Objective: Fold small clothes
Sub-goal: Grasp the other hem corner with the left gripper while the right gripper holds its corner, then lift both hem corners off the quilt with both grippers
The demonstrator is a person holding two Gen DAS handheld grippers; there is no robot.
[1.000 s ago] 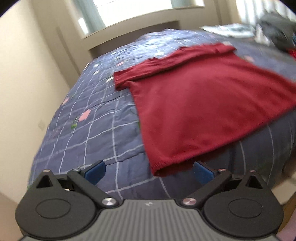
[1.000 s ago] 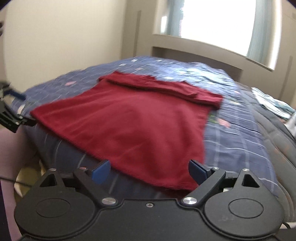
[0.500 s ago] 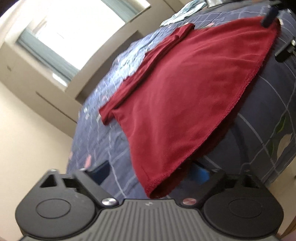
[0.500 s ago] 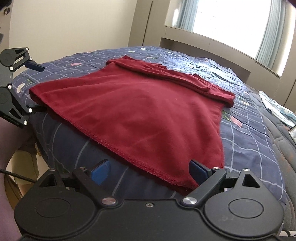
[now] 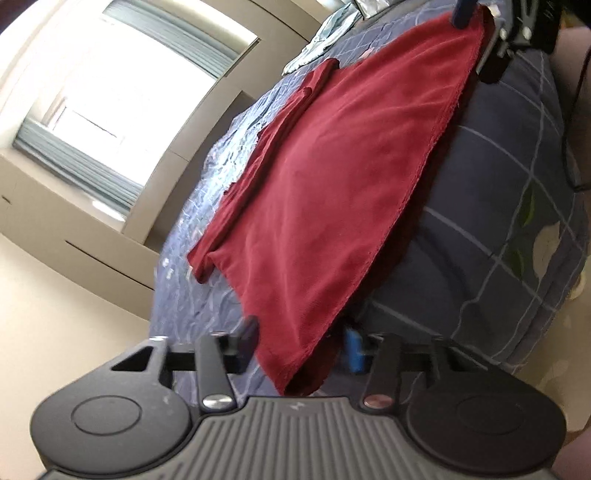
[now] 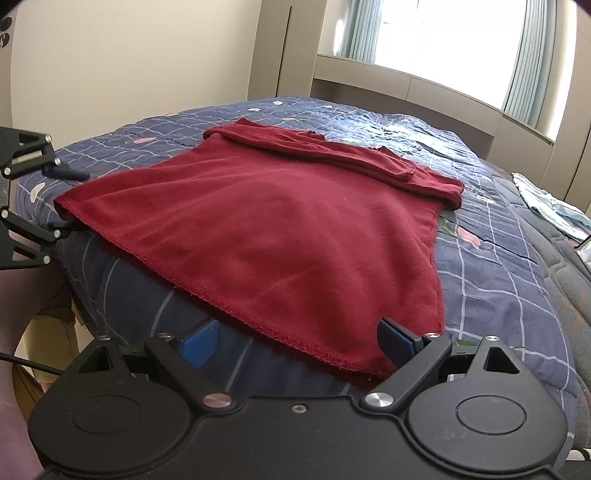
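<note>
Quilted bed (image 6: 498, 266): red garment (image 6: 295, 229), hem nearest, each corner between open, empty left gripper (image 5: 299, 341) and right gripper (image 6: 299, 341).

A bed (image 6: 498, 266) fills most of the scene, covered by a dark blue quilt (image 6: 480, 236) with a pale grid and small pink and green flower prints. At its far side a bright window (image 6: 439, 33) with grey-blue curtains (image 6: 524, 59) sits above a beige ledge (image 6: 406, 85), and a plain cream wall (image 6: 129, 62) rises on the left. A pale blue-and-white cloth (image 6: 550, 206) lies crumpled on the bed's far right edge.
</note>
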